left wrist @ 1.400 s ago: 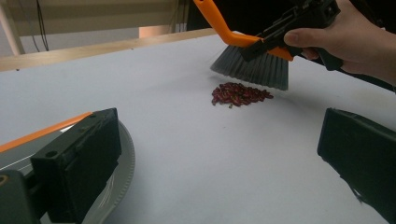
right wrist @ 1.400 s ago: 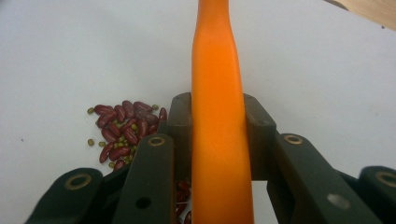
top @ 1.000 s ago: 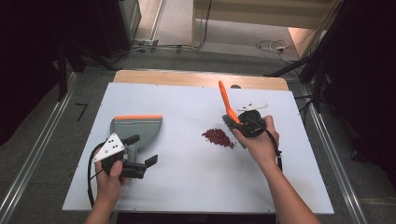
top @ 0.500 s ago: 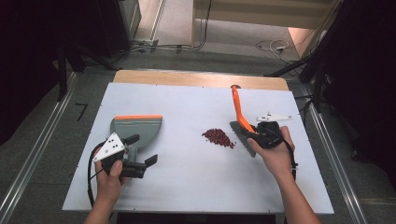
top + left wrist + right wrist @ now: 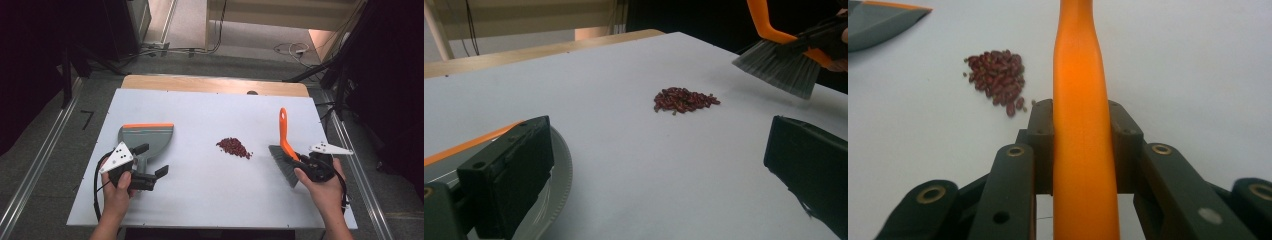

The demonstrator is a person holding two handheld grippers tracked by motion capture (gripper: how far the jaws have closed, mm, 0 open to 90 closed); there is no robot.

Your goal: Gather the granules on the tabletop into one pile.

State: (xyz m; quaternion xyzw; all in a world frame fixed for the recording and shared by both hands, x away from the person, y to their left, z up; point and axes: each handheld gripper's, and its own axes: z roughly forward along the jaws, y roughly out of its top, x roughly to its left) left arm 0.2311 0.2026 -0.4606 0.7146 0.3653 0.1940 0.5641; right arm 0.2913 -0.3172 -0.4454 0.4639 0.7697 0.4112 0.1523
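Right now my right claw [image 5: 304, 161] is clamped on the orange handle of the brush [image 5: 283, 131]; in the right gripper view the handle [image 5: 1081, 125] runs straight up between the 2 black jaws, pressed from both sides. From above, the grey bristles [image 5: 281, 164] sit low over the white table [image 5: 200, 115] on my right side, the handle pointing away from me. Whether the bristles touch the table I cannot tell.

My left claw [image 5: 150, 162] stands open, its 2 jaws spread wide in the left gripper view with bare table between them. It sits beside the handle of the grey dustpan [image 5: 147, 140] with the orange lip, which lies flat on my left, its mouth facing away from me. I cannot tell if the claw touches the pan.

Between brush and dustpan lies a small heap of red beans [image 5: 234, 147], near the middle of the table, closer to the brush, apart from both
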